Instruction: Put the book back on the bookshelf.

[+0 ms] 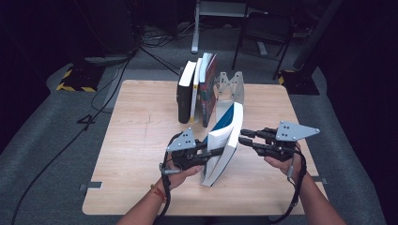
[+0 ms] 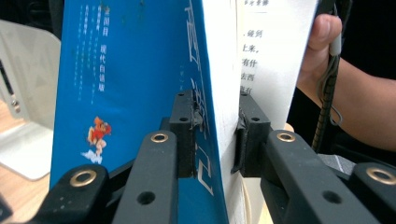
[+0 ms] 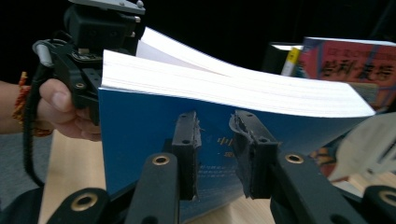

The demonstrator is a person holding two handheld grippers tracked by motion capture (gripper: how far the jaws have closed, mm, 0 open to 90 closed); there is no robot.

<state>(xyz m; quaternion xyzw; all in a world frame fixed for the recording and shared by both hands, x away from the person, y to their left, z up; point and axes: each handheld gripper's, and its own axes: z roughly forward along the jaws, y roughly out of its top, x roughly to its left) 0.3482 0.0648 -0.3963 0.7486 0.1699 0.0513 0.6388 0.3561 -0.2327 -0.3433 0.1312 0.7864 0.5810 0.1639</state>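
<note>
A thick book point(image 1: 226, 136) with a blue cover stands tilted above the middle of the wooden table point(image 1: 141, 140), its pages fanning a little. My left gripper point(image 1: 213, 152) comes in from the left and is shut on it. In the left gripper view the blue cover and a block of white pages of the book point(image 2: 130, 70) sit squeezed between the pads of the left gripper point(image 2: 217, 130). My right gripper point(image 1: 244, 139) meets the book from the right. Its jaws point(image 3: 219, 151) stand apart in front of the blue cover point(image 3: 140, 126) with nothing between the pads.
Three books point(image 1: 197, 89) stand upright at the table's back, next to a grey metal bookend point(image 1: 231, 86). The bookend point(image 2: 28, 102) also lies behind the held book. Cables and a chair point(image 1: 265, 33) are on the floor beyond the table.
</note>
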